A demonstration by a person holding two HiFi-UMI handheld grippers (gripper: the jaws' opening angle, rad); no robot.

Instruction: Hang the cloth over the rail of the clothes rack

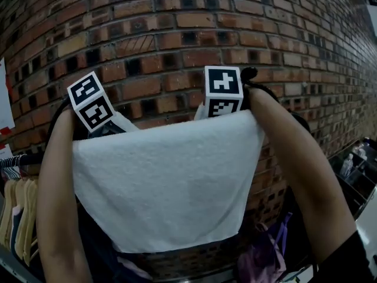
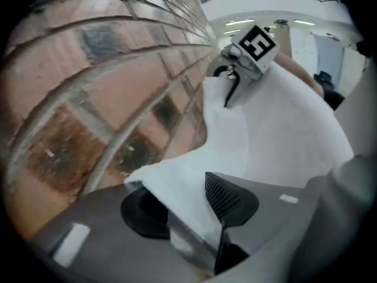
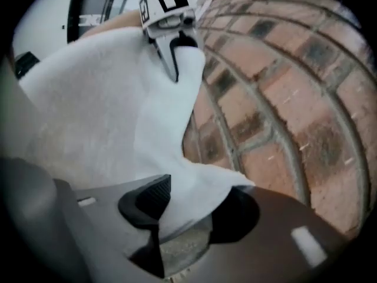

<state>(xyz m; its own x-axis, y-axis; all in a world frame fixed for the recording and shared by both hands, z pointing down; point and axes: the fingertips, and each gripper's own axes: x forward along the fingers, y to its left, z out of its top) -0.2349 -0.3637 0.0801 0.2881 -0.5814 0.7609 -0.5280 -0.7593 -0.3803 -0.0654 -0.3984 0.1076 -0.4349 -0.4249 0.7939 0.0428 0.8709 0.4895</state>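
The cloth, a white towel, is held up spread flat in front of you, its top edge stretched level between the two grippers and the rest hanging free against the brick wall. It touches no rail, so the lift and spread look done, while the carry to the rack and the drape over it are left.

At the far left edge of the head view you have a short stretch of the rail, with pale hangers crowded under it. That is the only part of the rack I can make out; whatever runs below the cloth is hidden behind it.

Your left gripper has its jaws clamped on the cloth's top left corner, with the fabric pinched between the ribbed pad and the opposite jaw. Your right gripper has its jaws closed on the top right corner in the same way.

For room, the wall stands close behind the cloth, so there is little depth in front of you. The space to the left is taken by the hangers. At lower right a purple garment hangs near the cloth's bottom corner, so the loose lower edge could brush it as you come down.
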